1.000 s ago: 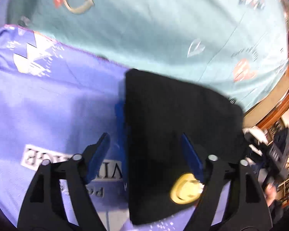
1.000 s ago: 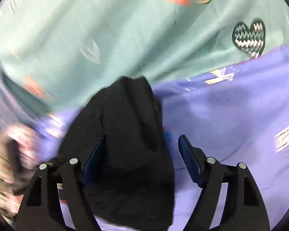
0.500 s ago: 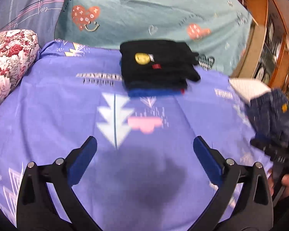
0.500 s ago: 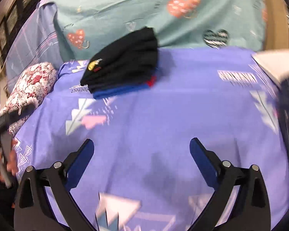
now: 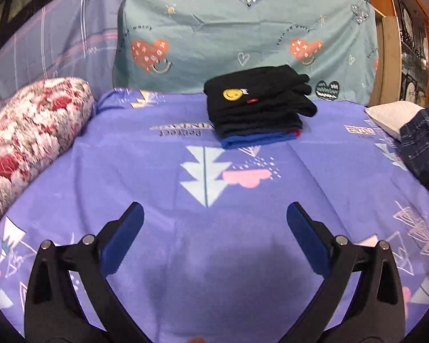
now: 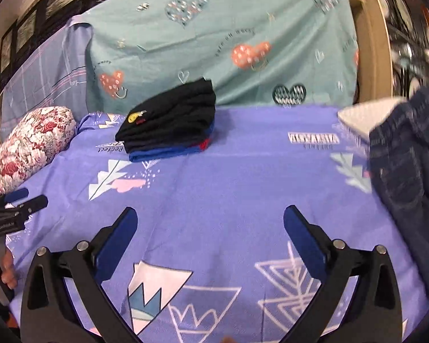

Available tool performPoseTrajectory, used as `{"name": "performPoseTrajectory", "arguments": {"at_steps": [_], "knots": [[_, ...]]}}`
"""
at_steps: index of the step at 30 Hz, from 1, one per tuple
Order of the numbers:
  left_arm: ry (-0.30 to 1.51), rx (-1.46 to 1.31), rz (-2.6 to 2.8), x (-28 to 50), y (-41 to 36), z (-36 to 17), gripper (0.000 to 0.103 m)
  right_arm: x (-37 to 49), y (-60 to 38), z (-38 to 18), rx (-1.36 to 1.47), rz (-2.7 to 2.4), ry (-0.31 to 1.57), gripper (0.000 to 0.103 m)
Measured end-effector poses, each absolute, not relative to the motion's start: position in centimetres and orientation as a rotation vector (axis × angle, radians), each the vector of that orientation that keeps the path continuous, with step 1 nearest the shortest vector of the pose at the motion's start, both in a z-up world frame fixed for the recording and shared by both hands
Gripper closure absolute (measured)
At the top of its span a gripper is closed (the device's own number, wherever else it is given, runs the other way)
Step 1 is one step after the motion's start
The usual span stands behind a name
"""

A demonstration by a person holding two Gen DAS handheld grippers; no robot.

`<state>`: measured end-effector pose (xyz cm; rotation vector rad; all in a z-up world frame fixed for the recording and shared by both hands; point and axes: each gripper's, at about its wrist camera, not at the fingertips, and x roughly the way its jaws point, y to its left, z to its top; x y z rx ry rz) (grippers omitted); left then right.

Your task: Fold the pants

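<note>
A stack of folded garments (image 5: 257, 108), black with a yellow smiley on top and blue at the bottom, lies at the far side of the purple bedsheet (image 5: 163, 177); it also shows in the right wrist view (image 6: 171, 125). Unfolded dark blue jeans (image 6: 406, 171) lie at the right edge, also seen in the left wrist view (image 5: 420, 145). My left gripper (image 5: 214, 214) is open and empty, low over the sheet, well back from the stack. My right gripper (image 6: 210, 220) is open and empty, left of the jeans. The left gripper (image 6: 17, 203) shows at the right view's left edge.
A floral bolster pillow (image 5: 28, 134) lies along the left. A teal heart-print cloth (image 5: 243, 28) hangs behind the bed. A white pillow (image 5: 391, 114) sits at the right by the jeans. Wooden furniture (image 5: 397, 14) stands at the far right.
Both grippers have let go of the black folded garment on the stack, opened wide and pulled back towards the near side of the bed. The stack now sits far away.
</note>
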<state>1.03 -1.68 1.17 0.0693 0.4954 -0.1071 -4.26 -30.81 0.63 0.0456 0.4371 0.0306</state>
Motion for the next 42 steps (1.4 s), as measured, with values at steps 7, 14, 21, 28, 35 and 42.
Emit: {"name": "performPoseTrajectory", "arguments": {"at_steps": [7, 14, 21, 28, 35, 42], "knots": [[0.576, 0.057, -0.096, 2.8, -1.6, -0.2, 0.002, -1.7, -30.1, -1.7, -0.003, 0.015, 0.554, 0.001], [0.584, 0.047, -0.095, 2.9, -1.4, -0.5, 0.002, -0.7, -30.6, -2.5, 0.025, 0.022, 0.619, 0.001], [0.586, 0.064, -0.095, 2.9, -1.7, -0.5, 0.002, -1.1, -30.6, -2.4, 0.024, -0.015, 0.602, 0.001], [0.592, 0.050, -0.083, 2.9, -1.4, -0.6, 0.002, -1.1, -32.6, -2.5, 0.097, -0.083, 0.600, 0.001], [0.629, 0.023, -0.058, 3.5, -0.8, -0.9, 0.002, -1.4, -31.3, -2.2, 0.027, -0.055, 0.577, 0.001], [0.627, 0.030, -0.057, 3.5, -0.8, -0.9, 0.002, -1.1, -31.5, -2.3, 0.035, -0.053, 0.586, 0.001]]}}
